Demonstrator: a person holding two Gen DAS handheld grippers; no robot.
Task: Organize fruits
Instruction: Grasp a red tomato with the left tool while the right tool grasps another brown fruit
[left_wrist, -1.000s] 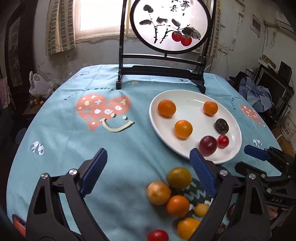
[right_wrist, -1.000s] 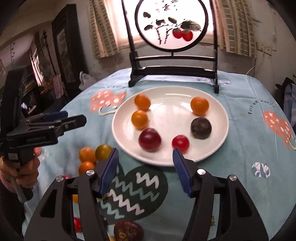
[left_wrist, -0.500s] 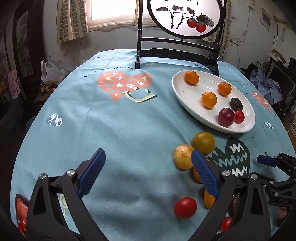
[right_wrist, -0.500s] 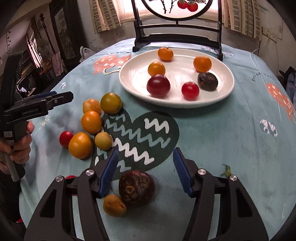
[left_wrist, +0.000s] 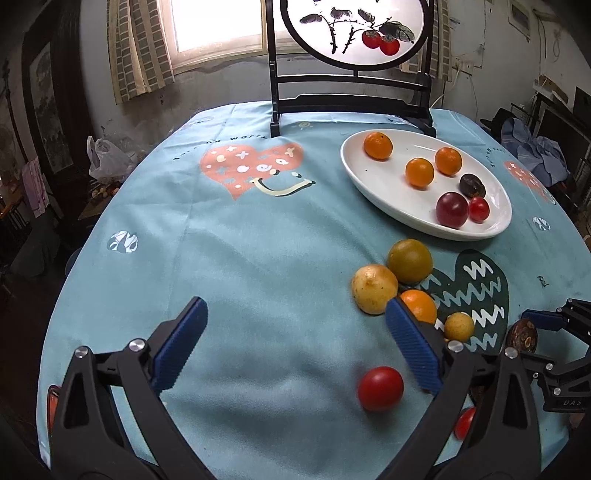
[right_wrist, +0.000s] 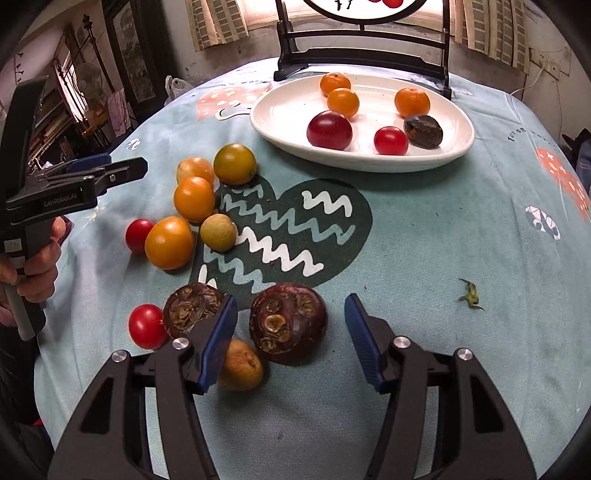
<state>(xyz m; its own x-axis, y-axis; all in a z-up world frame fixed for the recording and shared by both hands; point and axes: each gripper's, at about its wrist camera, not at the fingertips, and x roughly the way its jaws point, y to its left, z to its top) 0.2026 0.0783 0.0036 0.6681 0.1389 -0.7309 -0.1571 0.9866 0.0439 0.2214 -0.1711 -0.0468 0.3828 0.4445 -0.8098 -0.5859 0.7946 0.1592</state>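
Observation:
A white plate (right_wrist: 454, 147) (left_wrist: 369, 184) holds several fruits: oranges, a dark red plum (right_wrist: 329, 130), a red tomato and a dark fruit. Loose fruits lie on the blue tablecloth. My right gripper (right_wrist: 290, 330) is open, with a dark purple fruit (right_wrist: 288, 324) between its fingers; I cannot tell if they touch it. A second dark fruit (right_wrist: 192, 308) and a brown one (right_wrist: 240, 365) lie beside its left finger. My left gripper (left_wrist: 295, 347) is open and empty, above the cloth, with a red tomato (left_wrist: 380, 388) by its right finger.
A black stand with a round painted screen (left_wrist: 351, 33) stands behind the plate. Oranges, a green-yellow fruit (left_wrist: 409, 260) and small tomatoes cluster between plate and grippers. A small green scrap (right_wrist: 469, 293) lies at the right. The table edge drops off at the left.
Both grippers have pulled back from the plate toward the near table edge. The right gripper now has the dark purple fruit between its fingers. The left gripper has stayed open.

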